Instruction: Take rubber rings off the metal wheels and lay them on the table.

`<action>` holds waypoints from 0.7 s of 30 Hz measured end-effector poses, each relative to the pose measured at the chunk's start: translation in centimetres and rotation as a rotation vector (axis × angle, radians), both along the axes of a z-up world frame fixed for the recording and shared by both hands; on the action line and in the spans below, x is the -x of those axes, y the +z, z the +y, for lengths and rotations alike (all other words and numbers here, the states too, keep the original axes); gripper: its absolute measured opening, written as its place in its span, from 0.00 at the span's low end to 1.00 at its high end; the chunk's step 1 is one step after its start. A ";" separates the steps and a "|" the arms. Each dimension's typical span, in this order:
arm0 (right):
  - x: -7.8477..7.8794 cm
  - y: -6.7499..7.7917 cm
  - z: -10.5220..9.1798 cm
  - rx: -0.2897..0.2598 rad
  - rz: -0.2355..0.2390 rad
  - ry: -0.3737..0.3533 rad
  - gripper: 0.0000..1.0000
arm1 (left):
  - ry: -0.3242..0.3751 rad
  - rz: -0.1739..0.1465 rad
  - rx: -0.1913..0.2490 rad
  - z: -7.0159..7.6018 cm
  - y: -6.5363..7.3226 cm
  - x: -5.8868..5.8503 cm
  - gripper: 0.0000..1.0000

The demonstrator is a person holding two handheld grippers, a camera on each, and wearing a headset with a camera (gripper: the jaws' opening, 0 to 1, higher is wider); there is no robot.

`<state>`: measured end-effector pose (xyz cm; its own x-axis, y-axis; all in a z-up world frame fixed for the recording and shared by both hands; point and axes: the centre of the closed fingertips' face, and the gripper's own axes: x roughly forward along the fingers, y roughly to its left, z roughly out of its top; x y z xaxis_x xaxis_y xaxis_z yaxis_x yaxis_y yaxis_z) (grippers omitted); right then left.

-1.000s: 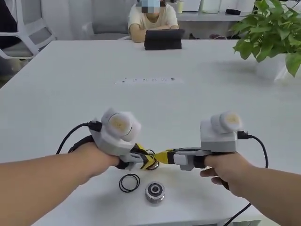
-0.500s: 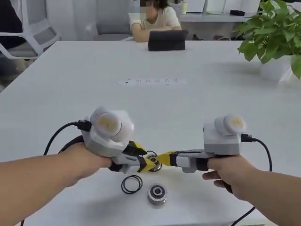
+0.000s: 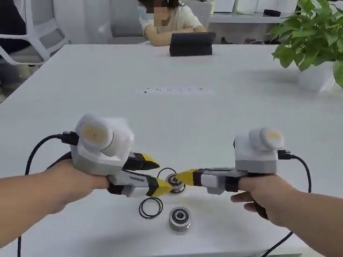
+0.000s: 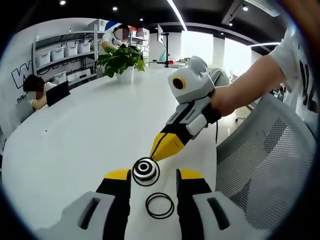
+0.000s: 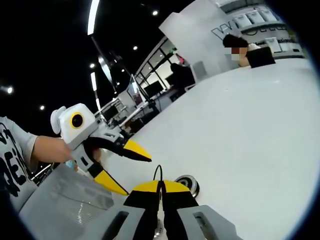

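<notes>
Working a ring off the wheel [image 3: 175, 182], which lies on the desk [image 3: 214, 123] between both tools. Status: right tool [image 3: 185, 176] is fully closed, with a thin black rubber ring [image 5: 158, 175] nipped between its tips. In the right gripper view the loop stands up out of the closed jaws. Meanwhile the left tool [image 4: 154, 175] is wide open and holds nothing. Its yellow pads sit either side of the wheel, not touching it as far as we can tell. Two freed rings [image 3: 150, 207] lie on the desk just beside, toward the near edge. A second wheel [image 3: 179, 218] sits next to them; we can't tell if it carries a ring.

Handling, our read:
- **Ring:** It's light, soft and stretchy, and probably clings to the metal, so it will snap back if the pinch slips. We'd take a short bite at its outer edge, then pull up and away from the wheel.
- **Wheel:** It's stiff, smooth and dense for its size, so it's likely to slide or roll. We'd clamp it across the rim with the left tool before pulling, else it gets dragged along.
</notes>
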<state>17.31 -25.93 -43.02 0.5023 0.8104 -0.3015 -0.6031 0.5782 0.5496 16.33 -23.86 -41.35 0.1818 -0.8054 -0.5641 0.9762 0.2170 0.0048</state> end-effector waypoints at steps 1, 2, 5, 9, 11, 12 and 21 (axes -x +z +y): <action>0.0 0.1 0.1 -0.003 0.000 0.001 0.00 | -0.002 0.001 0.007 0.2 0.2 0.2 0.33; 0.1 0.2 0.1 -0.007 -0.001 0.004 0.00 | -0.001 0.002 0.011 0.3 0.4 0.2 0.34; 0.4 0.4 0.4 -0.013 0.001 0.011 0.00 | 0.000 0.007 0.028 0.7 0.9 0.5 0.36; 0.5 0.5 0.7 -0.021 0.003 0.023 0.00 | -0.003 0.001 0.049 1.2 1.8 1.0 0.42; 0.7 0.6 1.0 -0.018 0.001 0.032 0.00 | -0.006 -0.002 0.061 1.6 2.2 1.2 0.44; 0.7 0.5 1.0 -0.018 0.003 0.035 0.00 | -0.006 0.000 0.067 1.8 2.3 1.3 0.44; 1.0 0.7 1.9 -0.021 0.007 0.068 0.00 | 0.021 0.006 0.085 3.5 3.1 1.6 0.48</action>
<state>16.29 -24.01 -42.29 0.4441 0.8487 -0.2872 -0.6367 0.5245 0.5652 14.77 -20.38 -38.23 0.1956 -0.8468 -0.4946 0.9714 0.2366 -0.0209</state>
